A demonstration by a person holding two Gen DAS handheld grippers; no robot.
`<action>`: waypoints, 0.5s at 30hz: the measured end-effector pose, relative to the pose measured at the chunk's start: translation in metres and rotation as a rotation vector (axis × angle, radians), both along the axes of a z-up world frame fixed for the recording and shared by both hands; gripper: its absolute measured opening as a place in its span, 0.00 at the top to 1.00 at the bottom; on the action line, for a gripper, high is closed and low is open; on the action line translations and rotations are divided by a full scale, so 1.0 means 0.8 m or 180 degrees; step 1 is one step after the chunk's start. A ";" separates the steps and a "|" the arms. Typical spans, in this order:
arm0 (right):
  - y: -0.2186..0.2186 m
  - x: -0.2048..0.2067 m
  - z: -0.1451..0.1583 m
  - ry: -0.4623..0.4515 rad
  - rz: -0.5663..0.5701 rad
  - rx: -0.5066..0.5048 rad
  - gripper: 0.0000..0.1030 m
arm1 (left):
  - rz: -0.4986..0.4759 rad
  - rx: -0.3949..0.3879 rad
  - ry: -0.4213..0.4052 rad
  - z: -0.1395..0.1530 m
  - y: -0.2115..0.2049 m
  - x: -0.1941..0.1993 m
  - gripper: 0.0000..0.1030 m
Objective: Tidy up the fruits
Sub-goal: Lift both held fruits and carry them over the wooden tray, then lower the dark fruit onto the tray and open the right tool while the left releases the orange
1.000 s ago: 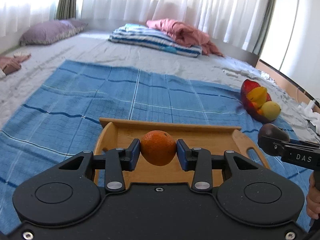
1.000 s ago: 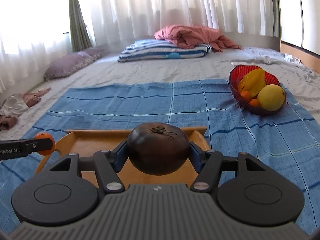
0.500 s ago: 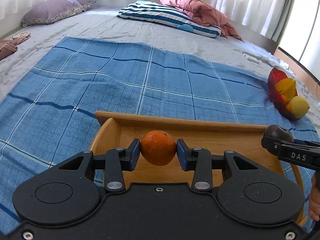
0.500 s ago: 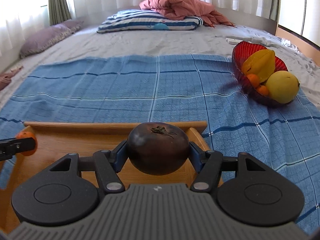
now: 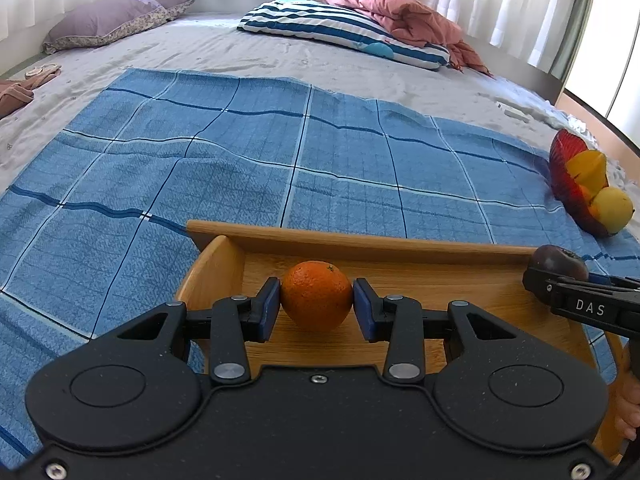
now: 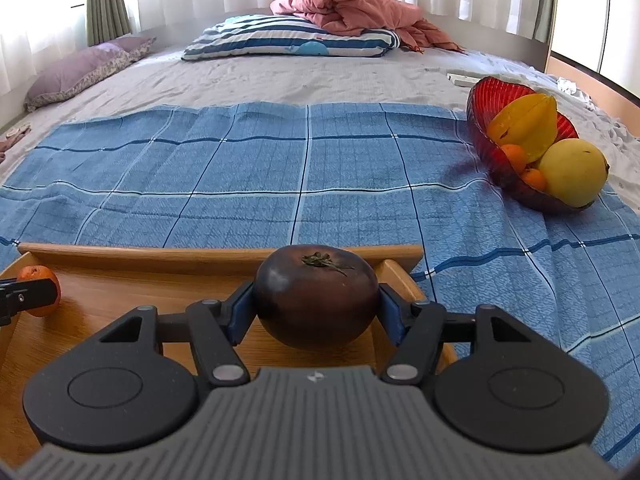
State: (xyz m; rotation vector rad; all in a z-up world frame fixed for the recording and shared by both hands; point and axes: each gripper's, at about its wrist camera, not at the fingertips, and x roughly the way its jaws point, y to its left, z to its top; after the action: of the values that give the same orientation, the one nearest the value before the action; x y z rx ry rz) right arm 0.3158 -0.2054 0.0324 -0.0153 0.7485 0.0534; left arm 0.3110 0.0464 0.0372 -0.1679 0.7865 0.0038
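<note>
My left gripper [image 5: 316, 304] is shut on an orange [image 5: 316, 295], held low over the left part of a wooden tray [image 5: 360, 246]. My right gripper [image 6: 317, 312] is shut on a dark purple tomato-like fruit [image 6: 317, 294], low over the tray's right end [image 6: 200, 256]. Whether either fruit touches the tray floor is unclear. The right gripper and its dark fruit [image 5: 560, 261] show at the right of the left wrist view. The orange [image 6: 40, 290] shows at the left edge of the right wrist view.
A red glass bowl [image 6: 484, 98] with a starfruit [image 6: 528, 126], a yellow round fruit [image 6: 572, 170] and small oranges sits on the right of the blue checked cloth [image 6: 280, 168]. Pillows and a pink blanket [image 6: 352, 8] lie at the far end of the bed.
Both grippers have come down towards the tray with their fruits still held. The views tilt downward and the tray looks larger and closer.
</note>
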 end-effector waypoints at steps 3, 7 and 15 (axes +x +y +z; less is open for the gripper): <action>0.001 0.001 -0.003 0.0011 -0.0008 0.0000 0.36 | -0.0002 -0.0002 0.0001 -0.002 0.000 0.001 0.63; 0.001 0.000 -0.005 0.0005 -0.0017 0.0009 0.36 | -0.0010 0.0012 -0.0021 -0.004 -0.001 0.002 0.63; 0.000 0.001 -0.006 0.0007 -0.0015 0.0020 0.36 | -0.0013 0.0036 -0.0029 -0.004 -0.004 0.003 0.63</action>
State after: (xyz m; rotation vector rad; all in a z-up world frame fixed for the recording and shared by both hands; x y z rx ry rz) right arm 0.3163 -0.2052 0.0276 -0.0074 0.7507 0.0512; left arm 0.3136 0.0435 0.0340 -0.1554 0.7775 0.0035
